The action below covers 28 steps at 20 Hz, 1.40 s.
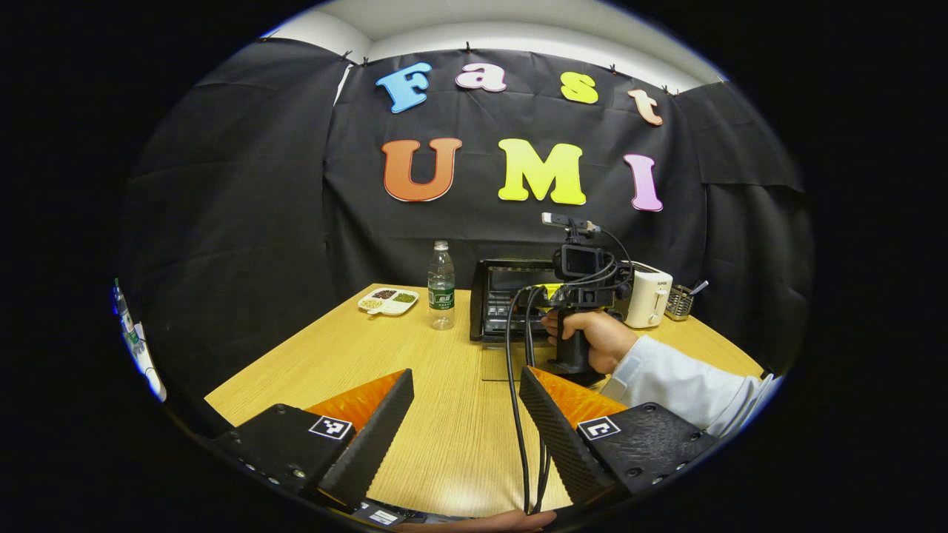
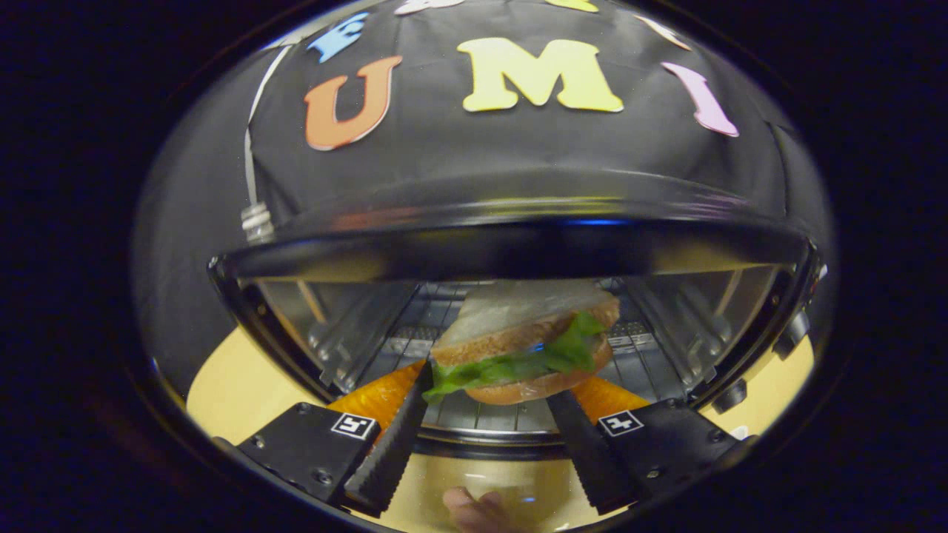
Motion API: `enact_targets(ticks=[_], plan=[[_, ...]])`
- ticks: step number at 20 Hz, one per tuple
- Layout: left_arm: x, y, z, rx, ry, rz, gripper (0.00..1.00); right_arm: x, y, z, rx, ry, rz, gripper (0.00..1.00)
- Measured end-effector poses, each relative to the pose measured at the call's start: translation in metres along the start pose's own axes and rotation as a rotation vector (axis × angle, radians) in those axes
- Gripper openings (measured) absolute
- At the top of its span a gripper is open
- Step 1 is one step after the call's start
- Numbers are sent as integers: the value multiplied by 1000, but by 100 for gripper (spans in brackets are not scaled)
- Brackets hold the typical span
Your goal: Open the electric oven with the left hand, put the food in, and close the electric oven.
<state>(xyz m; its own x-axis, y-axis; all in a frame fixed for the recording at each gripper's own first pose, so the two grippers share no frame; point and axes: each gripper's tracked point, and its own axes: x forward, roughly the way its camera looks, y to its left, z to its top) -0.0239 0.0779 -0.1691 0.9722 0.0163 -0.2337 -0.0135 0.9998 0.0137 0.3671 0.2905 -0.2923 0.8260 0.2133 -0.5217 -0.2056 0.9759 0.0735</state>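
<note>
The black electric oven (image 1: 511,300) stands at the back of the table with its glass door (image 1: 503,363) folded down flat. Seen from the right gripper view, the oven's mouth (image 2: 518,252) is very close, with the wire rack (image 2: 652,348) inside. A sandwich (image 2: 526,340) with brown bread and green lettuce hangs just over the rack's front. My right gripper (image 2: 489,385) is shut on it, one finger against each side. That same right gripper (image 1: 578,296) is held by a hand at the oven. My left gripper (image 1: 466,407) is open over the near table, holding nothing.
A water bottle (image 1: 441,285) and a white dish of beans (image 1: 388,300) stand left of the oven. A white toaster (image 1: 648,296) and a utensil holder (image 1: 680,302) stand to its right. Black cables (image 1: 518,414) trail across the wooden table (image 1: 296,370) between my left fingers.
</note>
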Motion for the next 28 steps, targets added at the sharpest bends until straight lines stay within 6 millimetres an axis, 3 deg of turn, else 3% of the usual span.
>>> enact_targets(ticks=[1, 5, 8, 9, 10, 11, 13, 18, 23, 28], plan=[[-1, 3, 0, -1, 0, 9, 95, -5, 4, -5, -23, 41, 8, 94], [-5, 12, 0, 11, -10, 47, 95, -26, 3, -15, -68, 163, -30, 97], [-6, 14, 0, -7, -6, 50, 95, -44, 18, -29, 14, 250, 39, 96], [-8, 16, 1, -11, -5, 53, 95, -51, 21, -28, 31, 250, 56, 95], [-9, 16, 3, -11, -6, 52, 95, -56, 18, -24, 33, 233, 56, 84], [-9, 16, 5, -7, -5, 52, 95, -64, 16, -19, 34, 211, 61, 95], [-9, 20, 13, 3, -10, 63, 95, -81, 14, -8, 44, 163, 73, 95], [-3, 19, 24, -14, -27, 66, 95, -145, -1, 24, 29, 17, 104, 94], [14, 6, 28, -15, -11, 55, 95, -231, -20, 58, 35, -164, 143, 94], [51, -22, 17, 0, 35, 15, 95, -309, -73, 92, -54, -410, 40, 94]])
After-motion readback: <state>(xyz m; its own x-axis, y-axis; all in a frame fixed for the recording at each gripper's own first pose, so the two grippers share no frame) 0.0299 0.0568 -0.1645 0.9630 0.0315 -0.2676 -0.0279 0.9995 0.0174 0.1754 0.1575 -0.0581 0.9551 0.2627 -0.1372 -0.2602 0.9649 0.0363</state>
